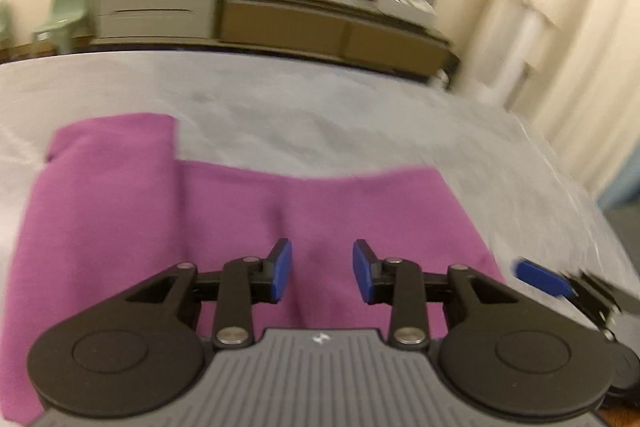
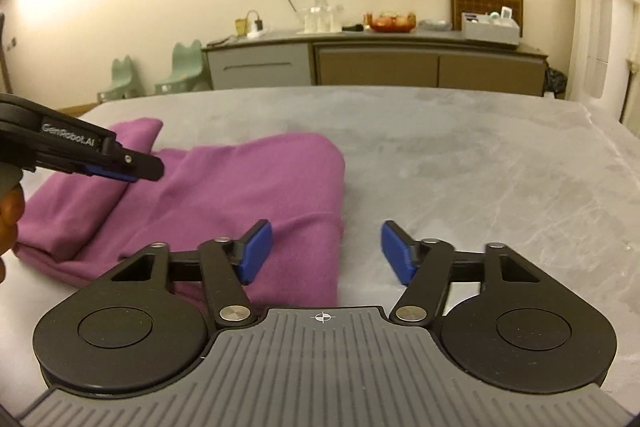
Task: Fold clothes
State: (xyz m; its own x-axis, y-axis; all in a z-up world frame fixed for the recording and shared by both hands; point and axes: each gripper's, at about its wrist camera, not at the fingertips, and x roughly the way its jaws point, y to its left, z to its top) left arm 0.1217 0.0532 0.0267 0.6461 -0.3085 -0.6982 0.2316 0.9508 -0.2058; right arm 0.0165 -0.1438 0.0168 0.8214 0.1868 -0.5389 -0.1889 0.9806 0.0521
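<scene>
A purple garment [image 1: 240, 211] lies partly folded on the grey table [image 1: 320, 115]. In the right wrist view the garment [image 2: 240, 187] sits at the left, with a folded strip along its far left side. My left gripper [image 1: 322, 275] is open and empty, held just above the garment's near part; it also shows from the side in the right wrist view [image 2: 136, 169]. My right gripper [image 2: 324, 253] is open and empty above the garment's right edge; one of its fingertips [image 1: 540, 277] shows at the right of the left wrist view.
The grey table [image 2: 480, 167] stretches to the right of the garment. Beyond its far edge stand a low sideboard [image 2: 376, 63] with glassware and a bowl, two green chairs [image 2: 184, 67], and a curtain [image 2: 608, 7] at the right.
</scene>
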